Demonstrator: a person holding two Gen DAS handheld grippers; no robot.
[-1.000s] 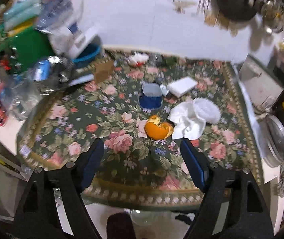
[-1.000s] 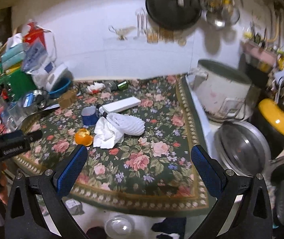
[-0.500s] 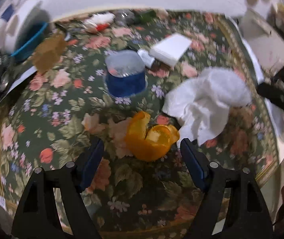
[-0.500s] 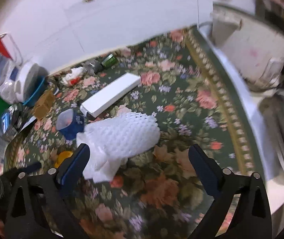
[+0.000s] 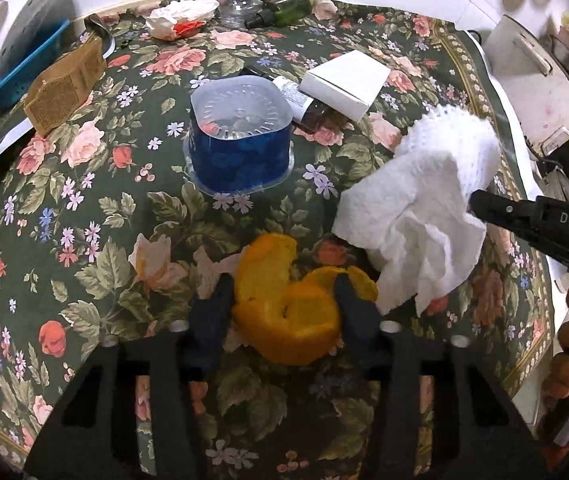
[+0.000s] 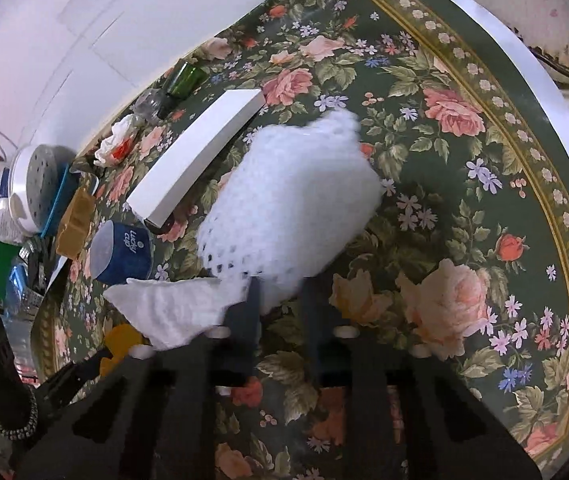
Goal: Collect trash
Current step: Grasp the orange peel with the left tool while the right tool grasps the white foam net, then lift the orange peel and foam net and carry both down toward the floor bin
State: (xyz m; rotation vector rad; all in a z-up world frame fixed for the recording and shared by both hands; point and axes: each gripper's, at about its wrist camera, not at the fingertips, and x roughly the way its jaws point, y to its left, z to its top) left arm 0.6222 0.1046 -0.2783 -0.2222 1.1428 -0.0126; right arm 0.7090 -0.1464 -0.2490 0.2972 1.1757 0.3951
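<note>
Jaws first: the left gripper (image 5: 282,302) was closing around the orange peel (image 5: 292,316), 1 finger on each side of it and touching or near enough, near the front edge of the table (image 6: 524,128). The right gripper (image 6: 280,304) looked nearly fully closed on the edge of the white foam net (image 6: 292,204), with the paper towel (image 5: 412,224) bunched right beside its left finger. I couldn't tell if the towel was actually in the pinch or just lying against it.

What could've gone wrong, as I read it: the peel was a curled, springy shell, so a squeeze could've folded it or popped it out sideways. The net was soft and only caught at its rim, so a lift could've let it slip, or dragged the towel halfway and dropped it.

Around them: the 2 grippers were close together, with the towel almost touching the peel, so lifting 1 could've bumped the other. Further back sat an upturned blue cup (image 5: 238,144), a white box (image 5: 344,82) and a small tube (image 5: 294,94) tucked against it. By the back edge were a crumpled tissue (image 5: 180,16) and a green bottle (image 5: 284,10). A brown block (image 5: 66,84) lay toward the left edge. None of those blocked a straight lift.
</note>
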